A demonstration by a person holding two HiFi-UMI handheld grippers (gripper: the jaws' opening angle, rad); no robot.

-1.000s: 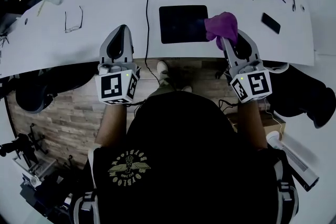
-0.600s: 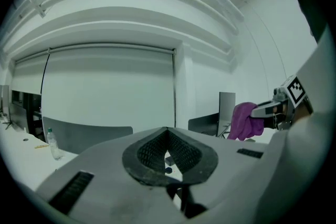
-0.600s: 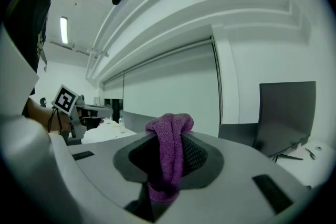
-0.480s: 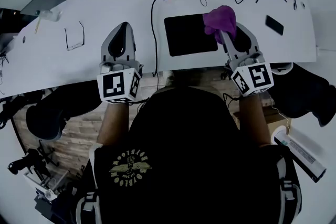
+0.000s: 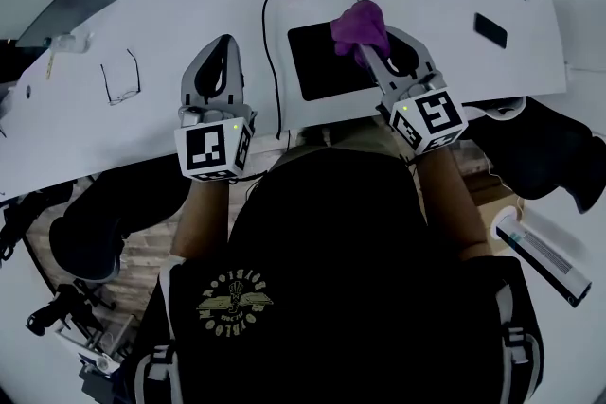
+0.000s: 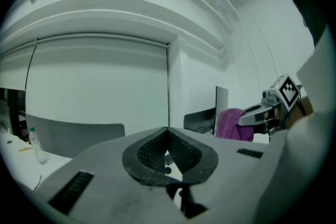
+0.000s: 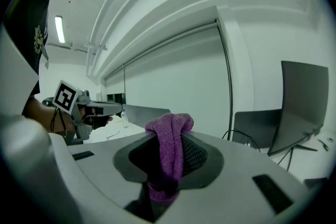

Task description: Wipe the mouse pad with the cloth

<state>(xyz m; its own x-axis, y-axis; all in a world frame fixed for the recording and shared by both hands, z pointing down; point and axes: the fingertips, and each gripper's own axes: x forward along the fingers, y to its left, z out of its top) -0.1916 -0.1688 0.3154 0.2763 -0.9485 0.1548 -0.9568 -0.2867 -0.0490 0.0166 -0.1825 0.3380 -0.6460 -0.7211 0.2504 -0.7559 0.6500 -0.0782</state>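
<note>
Mouse pad (image 5: 320, 63), a black rectangle, lies flat on the white desk (image 5: 161, 24) in the upper middle of the head view. A black cable (image 5: 269, 52) runs down just beside its left edge. The purple cloth (image 5: 360, 26) sits bunched over the pad's upper right corner, clenched between the jaws of the right gripper (image 5: 367, 52). In the right gripper view a fold of it stands above the pads and a tail hangs below them. Whether the cloth presses on the pad or hovers just above it cannot be told. The left gripper (image 5: 223, 47) hangs over the desk at centre left, well apart from the pad, its jaws closed together on nothing.

To wipe well, I judge the bunch should come down until it flattens on the pad. It should then be dragged in overlapping passes from the right edge toward the left, keeping the hard jaws off the surface. The pad looks unfixed and may slide toward the cable, so the idle left gripper could pin its lower left corner.
</note>
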